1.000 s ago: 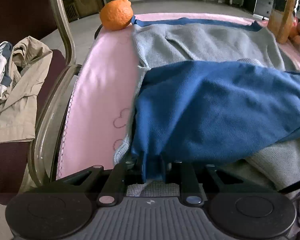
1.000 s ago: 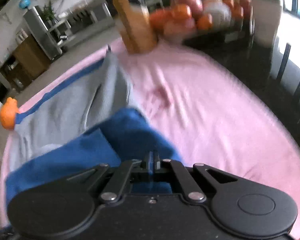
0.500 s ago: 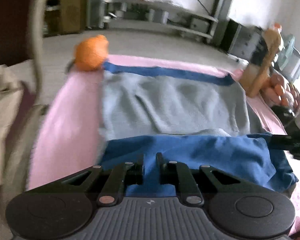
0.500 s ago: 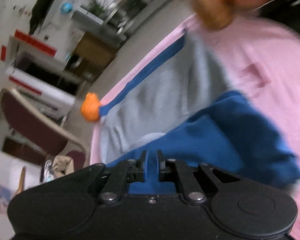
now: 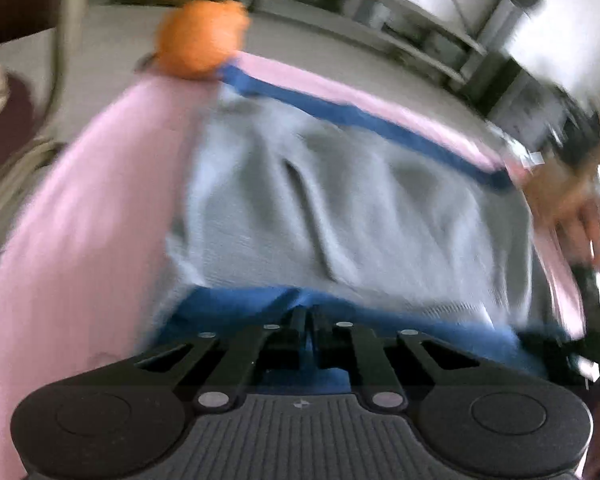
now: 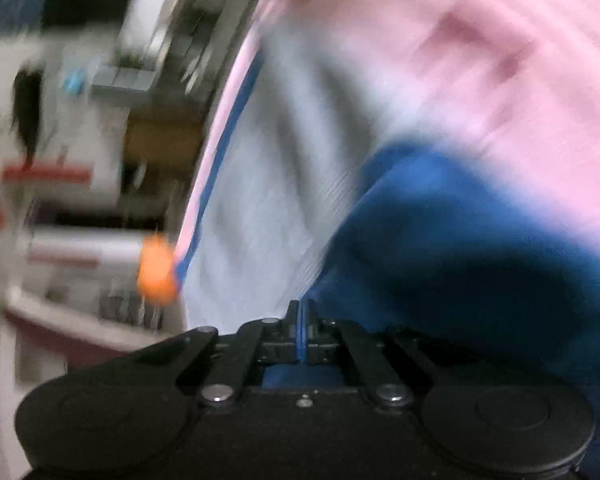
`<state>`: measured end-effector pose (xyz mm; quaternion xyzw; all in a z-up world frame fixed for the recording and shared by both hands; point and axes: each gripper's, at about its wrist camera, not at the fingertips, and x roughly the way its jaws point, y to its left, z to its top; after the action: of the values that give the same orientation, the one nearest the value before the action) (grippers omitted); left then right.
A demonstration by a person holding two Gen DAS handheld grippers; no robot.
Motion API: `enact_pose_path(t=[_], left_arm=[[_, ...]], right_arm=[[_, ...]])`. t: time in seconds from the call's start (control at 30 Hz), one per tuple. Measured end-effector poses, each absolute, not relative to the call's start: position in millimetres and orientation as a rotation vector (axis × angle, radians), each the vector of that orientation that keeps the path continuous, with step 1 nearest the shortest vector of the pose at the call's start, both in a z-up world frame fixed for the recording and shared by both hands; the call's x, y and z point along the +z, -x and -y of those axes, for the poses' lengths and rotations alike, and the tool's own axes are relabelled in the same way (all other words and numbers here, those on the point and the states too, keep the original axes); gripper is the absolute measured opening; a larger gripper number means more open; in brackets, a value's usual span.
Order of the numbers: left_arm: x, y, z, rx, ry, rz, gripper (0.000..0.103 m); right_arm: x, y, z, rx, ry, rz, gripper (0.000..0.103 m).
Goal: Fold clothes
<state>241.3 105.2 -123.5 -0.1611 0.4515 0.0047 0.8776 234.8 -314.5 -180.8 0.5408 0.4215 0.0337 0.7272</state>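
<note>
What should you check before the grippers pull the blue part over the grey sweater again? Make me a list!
1. Left hand-held gripper pinching the blue fabric: ok, blue cloth sits between its nearly closed fingers.
2. Right hand-held gripper pinching the same blue fabric: ok, a blue edge shows between its fingers.
3. Grey sweater lying flat on the pink cloth: cannot tell, the picture is blurred, though a crease shows.
4. Orange clear of the fold: ok, it sits at the sweater's far corner.
5. Items at the right edge clear: cannot tell, too blurred.
</note>
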Motion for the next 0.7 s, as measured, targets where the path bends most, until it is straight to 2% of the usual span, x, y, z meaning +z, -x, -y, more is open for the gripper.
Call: enact_pose_path(t=[0.17, 0.3, 0.37, 0.53, 0.7], left_arm=[[-123.1, -232.2, -124.6, 0.102, 0.399, -0.934, 0.010], [-93.9, -205.4, -119.3, 0.114, 0.350, -0.879, 0.008], [-81.8, -188.0, -112.0, 0.063, 0.313, -0.873, 0.008], [-95.4, -147.6, -83.1, -0.148, 0.298, -0.960, 0.008], [-118.6, -145.7, -58.9, -0.172, 0.129, -0.982, 0.013]], right_arm=[[-170.1, -212.9, 335.3, -0.009, -1.247, -0.863, 0.000], [-143.6, -199.3, 327.0, -0.002, -1.173, -0.843, 0.012], [-130.3, -192.5, 322.8, 0.002, -1.136, -0.832, 0.014], [-113.1, -184.3, 280.6, 0.237, -1.008, -0.952, 0.015], [-143.7, -195.1, 255.4, 0.309, -0.945, -1.120, 0.015]])
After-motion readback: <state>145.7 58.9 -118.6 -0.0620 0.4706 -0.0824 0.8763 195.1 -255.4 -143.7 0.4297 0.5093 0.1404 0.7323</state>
